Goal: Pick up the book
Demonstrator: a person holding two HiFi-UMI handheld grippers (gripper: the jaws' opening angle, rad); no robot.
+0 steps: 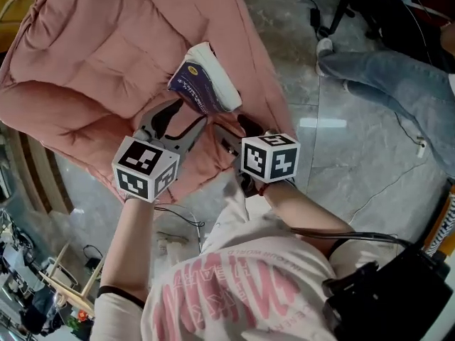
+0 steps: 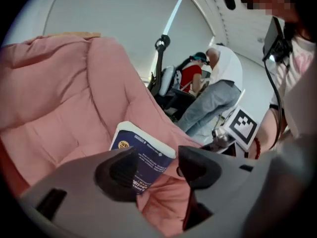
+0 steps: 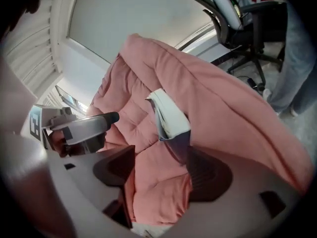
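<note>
A thick book (image 1: 202,84) with a dark blue cover and white page edges lies tilted on the seat of a pink quilted cushion chair (image 1: 92,55). My left gripper (image 1: 186,116) reaches in from below, just under the book's near corner, with its jaws open. My right gripper (image 1: 238,130) stands open beside it, to the book's lower right. In the left gripper view the book (image 2: 141,155) shows partly behind the left jaw of that gripper (image 2: 158,165), with no pad pressing on it. In the right gripper view the book (image 3: 171,118) stands above the gripper (image 3: 161,167), close to its right jaw.
A person in jeans (image 1: 398,84) sits on the stone floor at the right, near an office chair base (image 1: 341,6). A black bag (image 1: 398,290) hangs at my lower right. Wooden furniture (image 1: 71,283) stands at the lower left, and a cable (image 1: 178,219) runs below the cushion's edge.
</note>
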